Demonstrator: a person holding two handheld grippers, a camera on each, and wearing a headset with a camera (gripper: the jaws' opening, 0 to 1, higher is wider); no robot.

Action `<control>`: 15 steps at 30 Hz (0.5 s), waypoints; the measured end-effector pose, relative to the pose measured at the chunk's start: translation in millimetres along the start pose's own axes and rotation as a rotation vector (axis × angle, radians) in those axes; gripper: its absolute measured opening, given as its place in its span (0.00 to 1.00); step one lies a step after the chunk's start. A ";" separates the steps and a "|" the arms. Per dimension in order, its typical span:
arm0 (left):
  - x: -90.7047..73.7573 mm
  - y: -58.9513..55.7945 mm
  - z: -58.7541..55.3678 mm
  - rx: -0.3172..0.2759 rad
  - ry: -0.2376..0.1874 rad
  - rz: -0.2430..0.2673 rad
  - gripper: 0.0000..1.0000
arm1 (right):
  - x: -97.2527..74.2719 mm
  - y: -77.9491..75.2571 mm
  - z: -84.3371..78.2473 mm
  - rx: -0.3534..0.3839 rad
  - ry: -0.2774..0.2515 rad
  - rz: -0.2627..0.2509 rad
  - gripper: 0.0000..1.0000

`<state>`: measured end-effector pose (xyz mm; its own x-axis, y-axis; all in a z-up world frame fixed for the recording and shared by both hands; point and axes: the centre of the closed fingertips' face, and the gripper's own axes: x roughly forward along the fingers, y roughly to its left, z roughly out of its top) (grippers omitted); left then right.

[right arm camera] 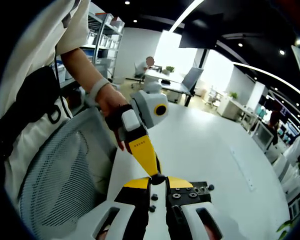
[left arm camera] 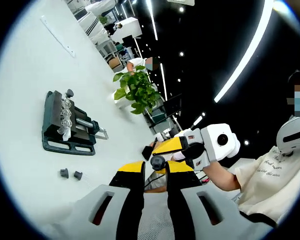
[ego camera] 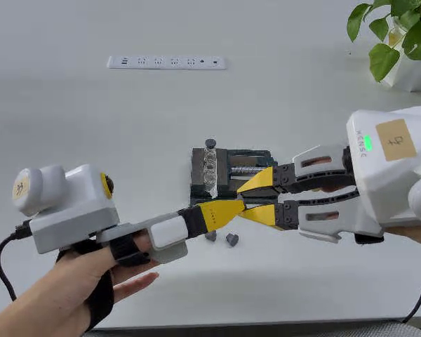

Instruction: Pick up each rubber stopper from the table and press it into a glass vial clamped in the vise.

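Left gripper (ego camera: pixel 238 204) pinches a stopper (left arm camera: pixel 157 162) just near the vise (ego camera: pixel 228 184); right gripper (right arm camera: pixel 158 184) has its jaws either side, grip unclear. Two spare stoppers (ego camera: pixel 232 239) lie nearer on the table (ego camera: pixel 126 126).

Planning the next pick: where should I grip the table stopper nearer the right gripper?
Pinch the stopper across its round sides, coming down from above: it sits low on the table, apart from its neighbour, probably leaving room for jaws.

Two dark stoppers (ego camera: pixel 232 239) lie before the vise (ego camera: pixel 224 179).
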<state>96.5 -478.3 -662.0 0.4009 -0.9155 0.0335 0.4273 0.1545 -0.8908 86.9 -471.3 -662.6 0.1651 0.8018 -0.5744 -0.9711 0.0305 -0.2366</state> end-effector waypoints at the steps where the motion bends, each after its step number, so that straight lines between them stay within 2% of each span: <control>1: 0.4 -1.9 -0.1 -0.008 0.000 -0.011 0.09 | -0.2 -0.2 0.5 -0.002 -0.002 -0.002 0.06; 7: 0.3 -4.6 -1.8 -0.044 0.008 -0.025 0.08 | -1.7 1.5 3.0 -0.005 -0.011 -0.002 0.07; 8: -1.0 -6.6 -5.1 -0.031 0.030 -0.037 0.08 | -2.6 2.6 4.0 -0.007 -0.013 0.000 0.07; 9: -0.6 -7.3 -3.6 -0.038 0.021 -0.035 0.08 | -3.2 3.1 4.9 -0.010 -0.014 0.000 0.07; 15: -2.4 -14.7 -2.3 -0.056 0.032 -0.072 0.07 | -8.2 3.7 12.4 -0.011 -0.032 -0.007 0.07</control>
<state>87.4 -479.3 -650.1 0.3444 -0.9350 0.0845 0.4076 0.0679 -0.9106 79.8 -470.4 -649.1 0.1666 0.8202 -0.5474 -0.9679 0.0299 -0.2497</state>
